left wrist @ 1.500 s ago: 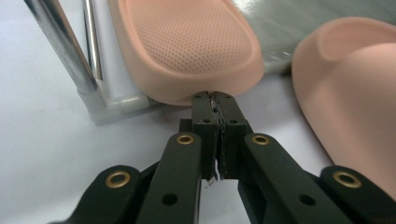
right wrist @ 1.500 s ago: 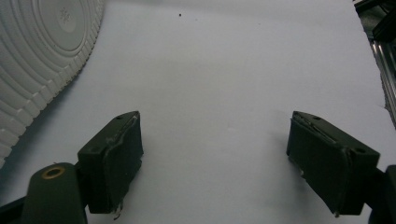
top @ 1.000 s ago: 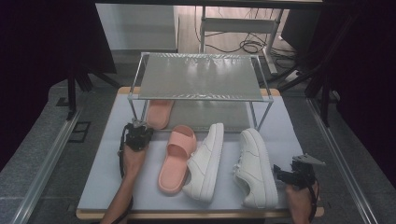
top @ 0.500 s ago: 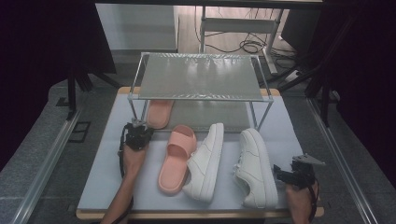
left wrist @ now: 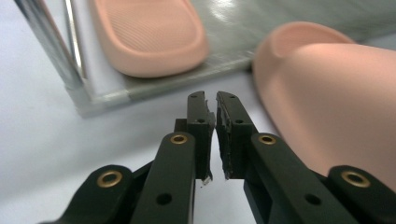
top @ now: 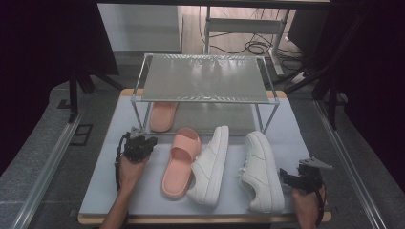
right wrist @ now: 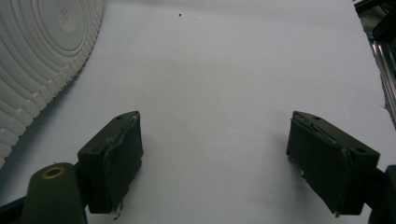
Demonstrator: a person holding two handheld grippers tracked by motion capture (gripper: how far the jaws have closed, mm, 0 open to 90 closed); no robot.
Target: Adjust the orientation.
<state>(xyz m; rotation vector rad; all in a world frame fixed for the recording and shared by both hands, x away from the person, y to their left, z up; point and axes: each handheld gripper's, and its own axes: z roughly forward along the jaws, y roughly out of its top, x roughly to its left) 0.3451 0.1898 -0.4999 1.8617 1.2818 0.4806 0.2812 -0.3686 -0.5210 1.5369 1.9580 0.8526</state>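
1. The rack (top: 205,81) spans the surface (top: 105,191), one pink slide (top: 162,116) tucked beneath
2. The second pink slide (top: 179,162) lies beside my left claw (left wrist: 210,100)
3. That claw's jaws have just been parting slightly, nothing between, likely readying a grab
4. My right claw (right wrist: 215,154) is spread, idle

Lab recording booth: my table (top: 100,191) boxed by black curtains (top: 43,71), loose cables (top: 248,47) on floor at 12 o'clock.

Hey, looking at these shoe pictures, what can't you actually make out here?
- Far pink slipper, high view: its front end is covered by the rack's top shelf.
- Near pink slipper, left gripper view: cut off by the right edge and blurred.
- White sneaker sole, right gripper view: cut off by the left edge; its moulded mark is unreadable.
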